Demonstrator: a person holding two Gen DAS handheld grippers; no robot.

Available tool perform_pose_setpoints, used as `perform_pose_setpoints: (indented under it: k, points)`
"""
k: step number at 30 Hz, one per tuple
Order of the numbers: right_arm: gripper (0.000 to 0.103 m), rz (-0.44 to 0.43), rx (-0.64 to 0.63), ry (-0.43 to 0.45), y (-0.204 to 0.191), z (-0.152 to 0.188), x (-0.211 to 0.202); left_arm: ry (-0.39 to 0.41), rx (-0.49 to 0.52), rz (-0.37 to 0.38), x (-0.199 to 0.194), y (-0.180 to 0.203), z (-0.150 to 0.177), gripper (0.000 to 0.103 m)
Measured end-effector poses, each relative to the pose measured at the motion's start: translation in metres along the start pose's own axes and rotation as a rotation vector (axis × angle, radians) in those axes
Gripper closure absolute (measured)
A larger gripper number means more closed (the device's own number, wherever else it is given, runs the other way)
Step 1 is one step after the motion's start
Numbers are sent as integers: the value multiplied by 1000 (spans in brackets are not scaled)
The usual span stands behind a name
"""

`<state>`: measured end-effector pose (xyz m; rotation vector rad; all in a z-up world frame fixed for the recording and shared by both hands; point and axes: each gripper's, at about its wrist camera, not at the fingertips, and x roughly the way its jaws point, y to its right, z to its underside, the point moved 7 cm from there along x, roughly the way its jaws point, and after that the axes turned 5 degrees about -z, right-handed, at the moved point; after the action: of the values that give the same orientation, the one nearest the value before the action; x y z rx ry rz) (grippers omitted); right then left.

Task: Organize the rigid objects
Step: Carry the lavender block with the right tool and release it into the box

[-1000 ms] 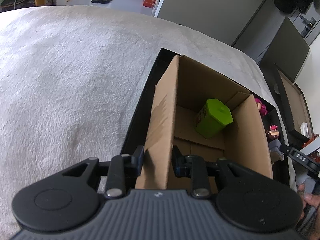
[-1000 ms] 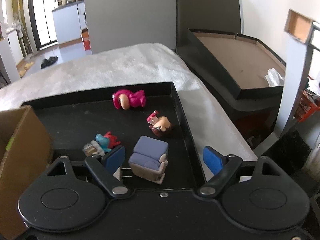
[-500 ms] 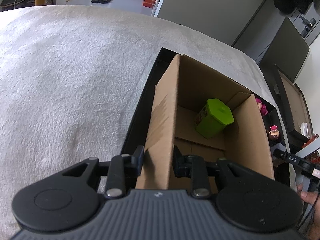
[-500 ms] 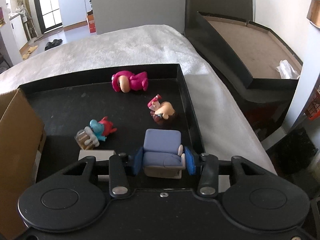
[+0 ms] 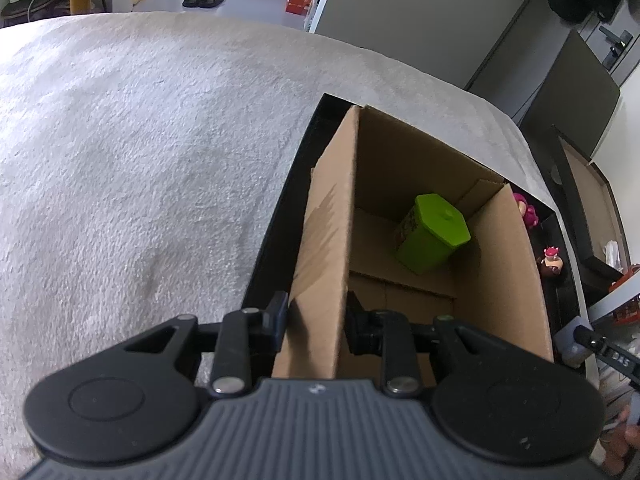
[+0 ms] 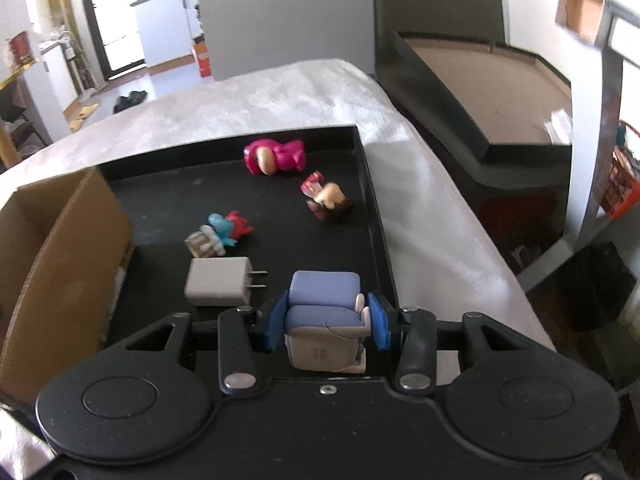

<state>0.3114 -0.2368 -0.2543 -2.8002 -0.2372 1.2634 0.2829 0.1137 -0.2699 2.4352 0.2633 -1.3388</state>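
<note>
My left gripper (image 5: 316,312) is shut on the left wall of the open cardboard box (image 5: 512,280), which stands in the black tray (image 5: 288,208). A green hexagonal container (image 5: 432,236) lies inside the box. My right gripper (image 6: 327,320) is shut on a blue and grey toy armchair (image 6: 324,292) over the tray's (image 6: 372,200) near right part. Loose on the tray lie a white charger plug (image 6: 218,288), a blue and red figure (image 6: 226,232), a pink bear (image 6: 276,154) and a small brown-haired figure (image 6: 328,196). The box (image 6: 68,260) stands left of them.
The tray rests on a white plush cover (image 5: 140,160) that spreads wide to the left. To the right, past the cover's edge, stands a black case with a brown lining (image 6: 480,80). A grey wall and a doorway lie behind.
My right gripper has closed on the toy armchair and shifted with it, and the charger plug now shows in full. The left gripper keeps its hold on the box wall.
</note>
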Motion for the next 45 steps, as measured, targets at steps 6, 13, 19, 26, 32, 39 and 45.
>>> perform_pose_setpoints:
  k: [6,13,19,26,32,39,45]
  points:
    - [61,-13,-67,38,-15,-12,-15,1,-4,5,0,0,0,75]
    - [61,-60,-122,99,-47,-39,-33,6,1,8,0,-1,1,75]
    - [61,-122,-181,126,-85,-60,-45,4,8,-1,1,0,2,75]
    - [61,-206,-273,144,-135,-69,-51,4,10,-3,1,2,1,75]
    - [60,-263,-319,138,-170,-69,-50,0,-7,8,1,0,0,75]
    - [60,-323,-366,109,-210,-65,-40,-6,-25,21,1,-4,-1,75]
    - [60,-372,-382,111,-246,-71,-34,-3,-26,32,2,-7,-2,75]
